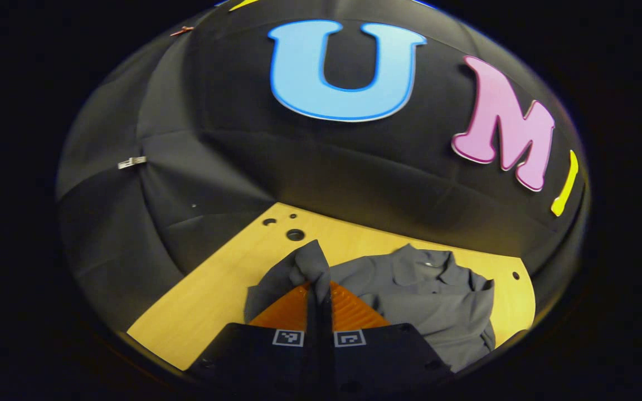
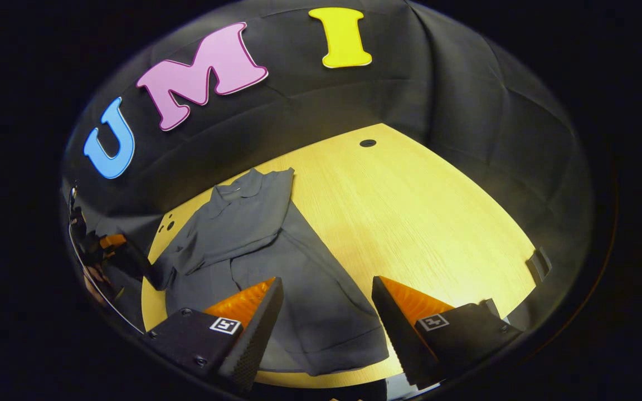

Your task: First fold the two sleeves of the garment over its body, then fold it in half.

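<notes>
Left gripper view: left gripper (image 1: 319,287) jaws pinching a sleeve of the grey collared cloth shirt (image 1: 432,303), lifted off the pale wooden surface (image 1: 209,295). Right gripper (image 2: 326,298) jaws spread above the shirt's body, nothing between them.

shirt (image 2: 265,256) spread on table (image 2: 410,211), lower left of right gripper view, collar (image 2: 243,189) toward wall | sleeve (image 1: 304,267) pinched up at bottom centre of left gripper view, shirt body right of it | right gripper (image 2: 326,312) above hem, bottom centre | table holes (image 1: 295,234) behind sleeve
</notes>
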Demonstrator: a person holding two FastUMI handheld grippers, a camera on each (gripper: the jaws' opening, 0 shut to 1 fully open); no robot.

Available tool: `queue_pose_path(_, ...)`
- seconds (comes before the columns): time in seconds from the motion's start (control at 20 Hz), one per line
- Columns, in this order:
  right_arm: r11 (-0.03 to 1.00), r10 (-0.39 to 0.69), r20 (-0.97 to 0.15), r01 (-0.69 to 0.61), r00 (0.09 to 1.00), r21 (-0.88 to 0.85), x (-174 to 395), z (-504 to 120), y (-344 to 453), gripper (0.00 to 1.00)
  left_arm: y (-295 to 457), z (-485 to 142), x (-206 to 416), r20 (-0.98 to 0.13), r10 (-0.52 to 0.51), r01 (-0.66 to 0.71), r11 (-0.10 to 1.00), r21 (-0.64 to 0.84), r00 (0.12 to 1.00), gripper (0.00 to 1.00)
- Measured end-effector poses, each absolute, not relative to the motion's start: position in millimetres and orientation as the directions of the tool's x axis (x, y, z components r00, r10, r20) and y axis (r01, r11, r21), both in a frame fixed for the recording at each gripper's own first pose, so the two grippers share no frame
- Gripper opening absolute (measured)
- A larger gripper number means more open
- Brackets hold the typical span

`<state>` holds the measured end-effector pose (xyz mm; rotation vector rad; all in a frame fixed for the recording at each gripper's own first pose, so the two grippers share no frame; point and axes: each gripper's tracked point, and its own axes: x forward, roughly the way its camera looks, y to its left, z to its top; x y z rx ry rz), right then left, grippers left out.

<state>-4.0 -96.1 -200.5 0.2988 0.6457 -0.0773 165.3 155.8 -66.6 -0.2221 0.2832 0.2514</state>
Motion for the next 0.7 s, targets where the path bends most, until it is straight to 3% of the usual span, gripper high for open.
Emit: queue_pose_path(0.7,0.969,0.106,-0.623,0.059,0.775,0.239,3.3,-212.3,-94.4,0.99,-93.2,-57.4,234.6,-0.322,-0.175,0.134,0.980,-0.145,0.931,0.05)
